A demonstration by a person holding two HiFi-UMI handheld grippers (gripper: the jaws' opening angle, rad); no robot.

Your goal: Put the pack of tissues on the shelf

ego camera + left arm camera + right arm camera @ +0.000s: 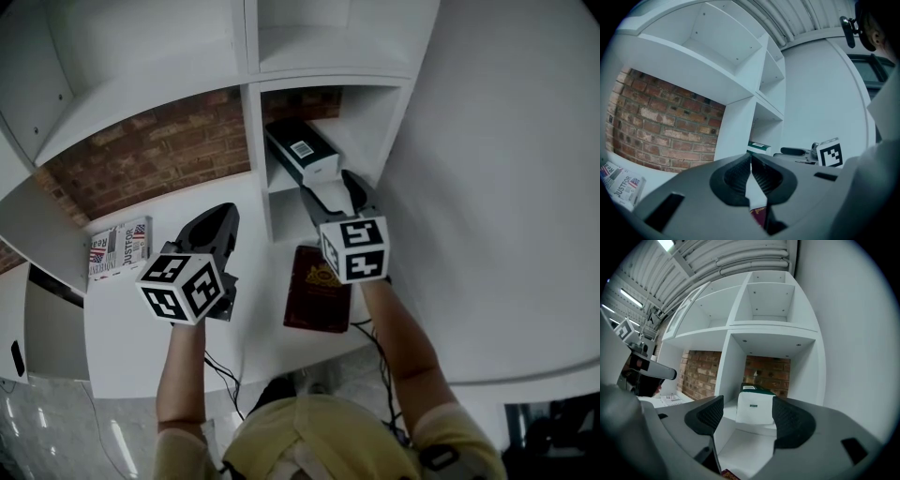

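Note:
The pack of tissues (302,150), dark green with a white end, lies on the lower shelf of the right-hand white cubby (281,183). In the right gripper view its white end (756,405) faces me at the shelf's front edge. My right gripper (330,190) is just in front of it. Its jaws are open wide on either side of that end, and a gap shows at the left pad (708,414). My left gripper (217,225) hovers over the white desk, shut and empty, its fingertips (751,159) meeting.
A dark red booklet (319,286) lies on the desk (253,202) below the right gripper. A printed paper (119,247) lies at the desk's left by the brick wall (159,150). Upper shelf compartments (768,301) hold nothing. Cables hang at the desk's front edge.

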